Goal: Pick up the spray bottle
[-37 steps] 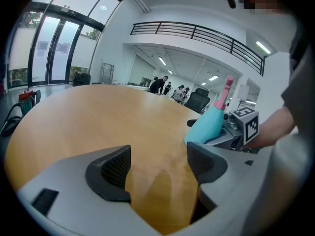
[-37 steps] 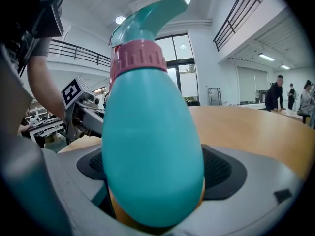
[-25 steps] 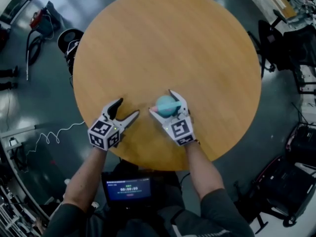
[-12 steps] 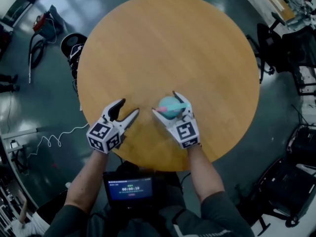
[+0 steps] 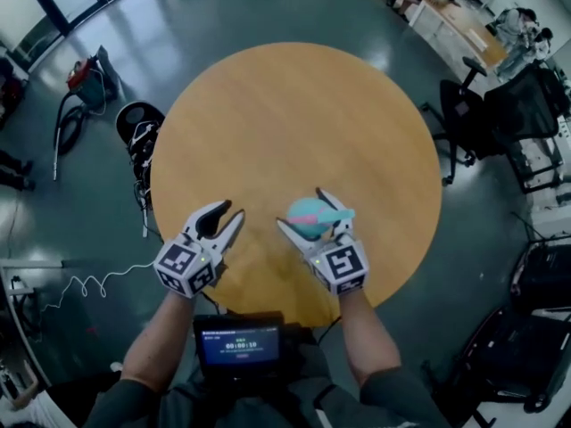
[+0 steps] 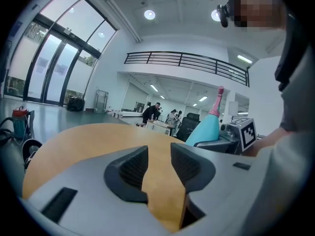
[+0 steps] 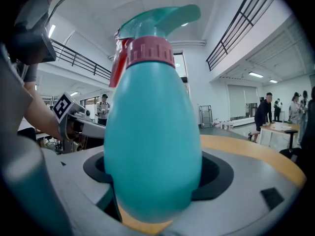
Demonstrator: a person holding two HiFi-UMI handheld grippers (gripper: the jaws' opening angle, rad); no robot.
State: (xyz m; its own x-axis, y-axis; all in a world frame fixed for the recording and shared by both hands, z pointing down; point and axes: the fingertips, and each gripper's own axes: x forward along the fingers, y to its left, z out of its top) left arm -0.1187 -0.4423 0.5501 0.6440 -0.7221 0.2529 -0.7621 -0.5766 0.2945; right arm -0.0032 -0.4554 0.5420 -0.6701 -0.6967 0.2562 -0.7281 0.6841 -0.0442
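Note:
The teal spray bottle (image 5: 308, 214) with a pink collar and teal trigger head is held upright between the jaws of my right gripper (image 5: 302, 209), which is shut on its body. In the right gripper view the bottle (image 7: 152, 132) fills the middle, gripped low by my right gripper (image 7: 157, 173), with the round wooden table (image 7: 256, 154) below and behind it. My left gripper (image 5: 230, 210) hovers beside it on the left; its jaws have just been closing, with nothing between them and a narrow gap left. The left gripper view shows my left gripper (image 6: 158, 149) over bare tabletop (image 6: 88, 136) and the bottle (image 6: 204, 132) to its right.
The round table (image 5: 303, 114) stands on a dark glossy floor. Office chairs (image 5: 464, 114) are to its right, a black round object (image 5: 138, 123) and a red machine (image 5: 85, 74) to its left. A white cable (image 5: 89, 283) lies on the floor. A small screen (image 5: 236, 341) sits at the person's waist.
Both grippers have risen above the table, and the bottle has gone up with the right one. The left jaws have narrowed. The table looks smaller and farther off.

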